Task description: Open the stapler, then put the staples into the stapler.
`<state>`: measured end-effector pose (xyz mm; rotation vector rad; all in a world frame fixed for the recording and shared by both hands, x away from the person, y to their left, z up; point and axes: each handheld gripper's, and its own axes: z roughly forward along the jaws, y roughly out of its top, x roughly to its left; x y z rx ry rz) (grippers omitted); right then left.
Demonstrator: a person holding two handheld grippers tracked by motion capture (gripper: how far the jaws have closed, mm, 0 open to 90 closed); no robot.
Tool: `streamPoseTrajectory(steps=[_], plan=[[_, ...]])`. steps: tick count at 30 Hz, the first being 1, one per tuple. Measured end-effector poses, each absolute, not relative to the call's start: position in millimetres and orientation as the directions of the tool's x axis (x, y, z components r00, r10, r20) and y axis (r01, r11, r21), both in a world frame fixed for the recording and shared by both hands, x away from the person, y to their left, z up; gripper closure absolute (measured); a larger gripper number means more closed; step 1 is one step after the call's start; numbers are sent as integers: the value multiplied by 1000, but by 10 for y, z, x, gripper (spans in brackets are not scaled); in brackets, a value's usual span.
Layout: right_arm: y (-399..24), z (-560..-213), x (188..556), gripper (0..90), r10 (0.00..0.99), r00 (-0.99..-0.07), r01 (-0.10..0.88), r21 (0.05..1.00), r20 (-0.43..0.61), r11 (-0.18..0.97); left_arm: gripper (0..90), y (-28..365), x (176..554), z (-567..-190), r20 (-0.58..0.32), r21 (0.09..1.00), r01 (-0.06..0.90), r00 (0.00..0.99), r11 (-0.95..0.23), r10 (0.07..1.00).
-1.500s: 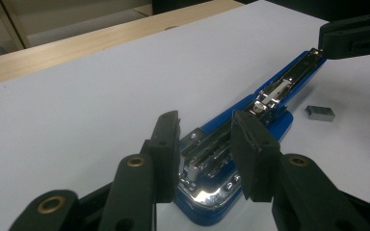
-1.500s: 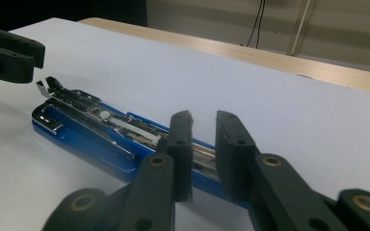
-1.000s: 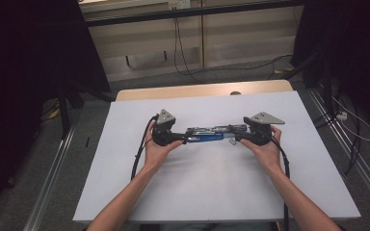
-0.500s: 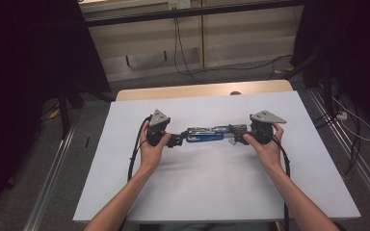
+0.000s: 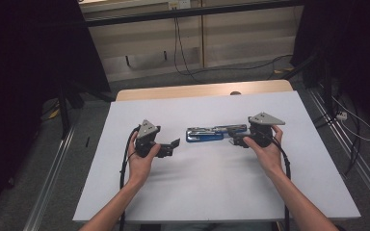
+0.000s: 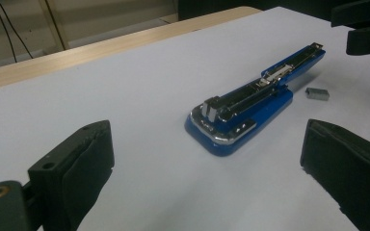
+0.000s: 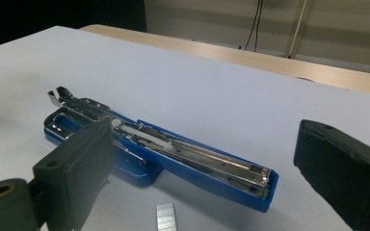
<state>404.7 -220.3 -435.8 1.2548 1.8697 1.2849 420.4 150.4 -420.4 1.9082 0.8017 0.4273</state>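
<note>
A blue stapler (image 5: 211, 133) is lying opened on the white table (image 5: 212, 187), a staple strip (image 7: 165, 216) beside it. The left gripper (image 5: 173, 144) and right gripper (image 5: 237, 140) are hovering at either end, jaws spread wide, gripping nothing.

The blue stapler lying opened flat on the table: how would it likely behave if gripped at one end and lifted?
The blue stapler looks rigid, metal and plastic, so probably fairly heavy for its size. Lying opened flat, it likely folds at its hinge when lifted. Its chrome rail seems slippery.
</note>
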Motion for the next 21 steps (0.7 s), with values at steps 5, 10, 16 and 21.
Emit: streamPoseTrajectory(steps=[5, 10, 16, 21], plan=[[-2185, -4334, 4041, 105, 903, -422, 398, 911, 74, 112, 39, 1542, 4100, -4192, -82, 886, 372, 714, -277, 695], [-2167, -4338, 4025, 103, 896, -439, 416, 899, 70, 134, 39, 1644, 3966, -4210, -42, 892, 345, 707, -291, 706], [-2140, -4372, 3988, 101, 878, -470, 463, 871, 87, 162, 40, 1779, 3796, -4211, -14, 900, 324, 690, -291, 723], [-2162, -4353, 3971, 93, 885, -456, 486, 860, 94, 159, 42, 1877, 3658, -4235, -64, 894, 359, 694, -267, 717]])
